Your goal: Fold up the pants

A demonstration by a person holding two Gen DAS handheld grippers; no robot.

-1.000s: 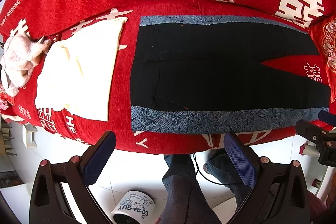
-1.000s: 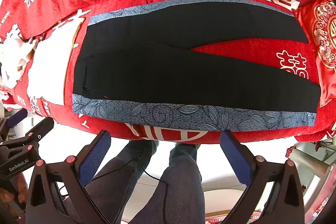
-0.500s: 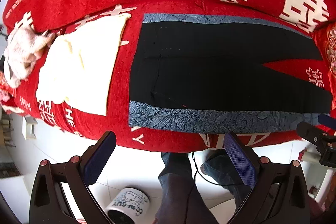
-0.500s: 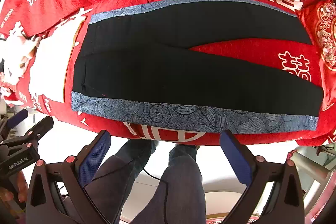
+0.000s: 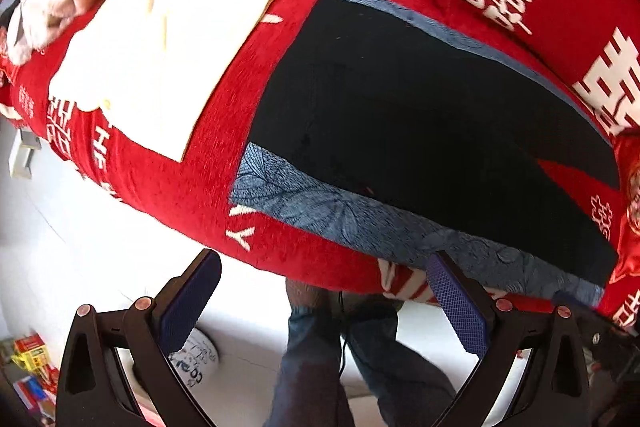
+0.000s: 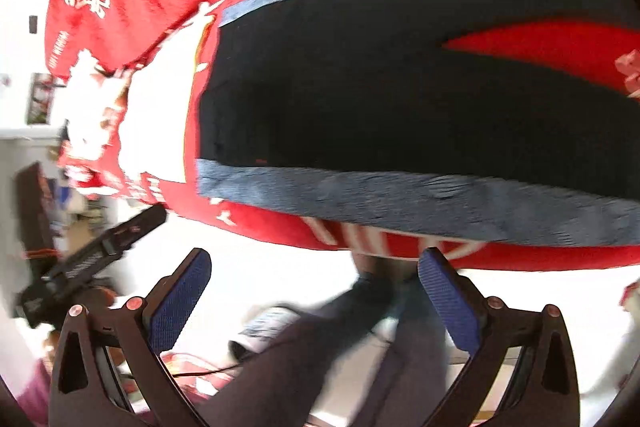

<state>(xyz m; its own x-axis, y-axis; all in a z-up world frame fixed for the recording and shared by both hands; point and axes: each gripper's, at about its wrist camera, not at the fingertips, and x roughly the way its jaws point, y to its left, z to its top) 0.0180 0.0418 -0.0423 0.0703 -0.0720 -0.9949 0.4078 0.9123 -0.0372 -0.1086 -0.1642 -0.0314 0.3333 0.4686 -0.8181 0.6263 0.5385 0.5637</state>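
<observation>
pants (image 5: 420, 115) flat on sofa (image 5: 248, 131) | folded cloth (image 5: 168, 43) left of pants

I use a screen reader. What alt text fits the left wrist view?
Black pants with blue patterned side stripes lie flat on a red cover with white characters. The open left gripper hovers before their near edge; a cream folded cloth lies left.
</observation>
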